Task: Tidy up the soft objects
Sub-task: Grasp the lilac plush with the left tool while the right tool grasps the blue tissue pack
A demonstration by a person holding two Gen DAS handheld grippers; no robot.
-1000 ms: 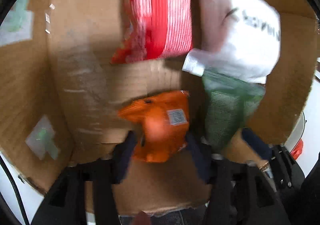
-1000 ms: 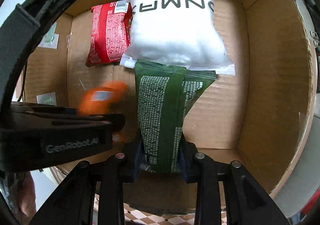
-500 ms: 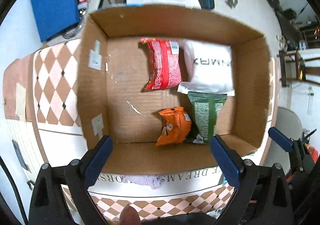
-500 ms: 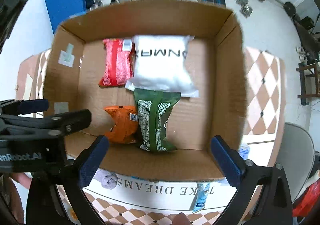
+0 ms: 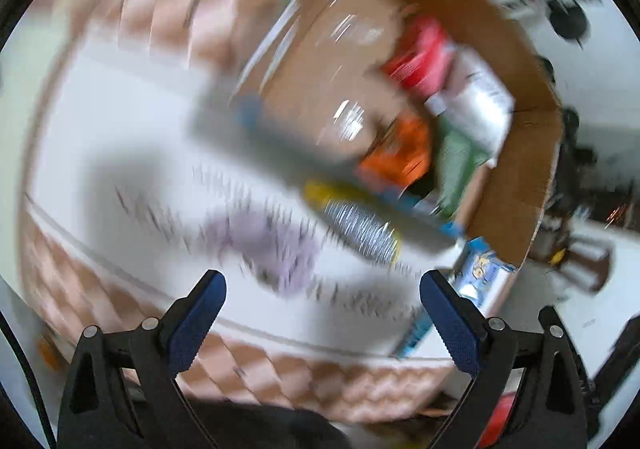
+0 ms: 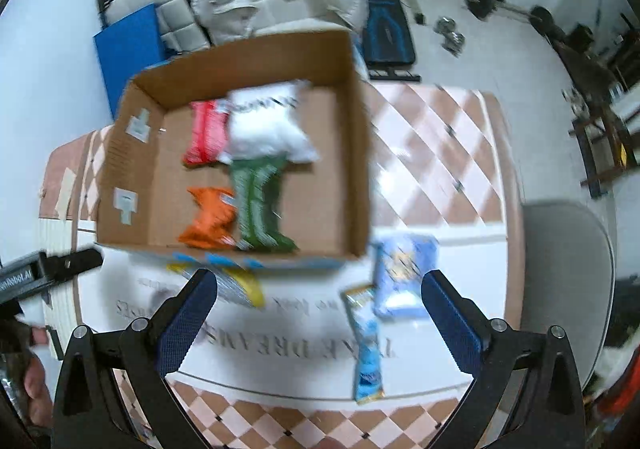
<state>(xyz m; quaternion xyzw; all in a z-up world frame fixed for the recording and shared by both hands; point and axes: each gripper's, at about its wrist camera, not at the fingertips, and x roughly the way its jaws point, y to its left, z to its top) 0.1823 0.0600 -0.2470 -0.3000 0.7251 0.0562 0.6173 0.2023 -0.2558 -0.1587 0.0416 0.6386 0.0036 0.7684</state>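
Open brown cardboard box (image 6: 352, 153): four soft packets inside, one each red (image 6: 204, 133), white (image 6: 266, 125), orange (image 6: 210, 217), green (image 6: 258, 205). On the worktop (image 6: 440, 169) beside it: two blue packets (image 6: 402, 273), nearest the right claw (image 6: 320, 319). Both claws, left claw (image 5: 322, 319) included, gape wide, empty.

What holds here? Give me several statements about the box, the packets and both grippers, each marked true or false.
1. The orange packet lies inside the cardboard box. True.
2. The right gripper is shut on the green packet. False: its jaws stand wide open, empty.
3. Two blue packets lie on the table outside the box. True.
4. The white packet lies on the table. False: it is in the box.
5. The left gripper is open. True.
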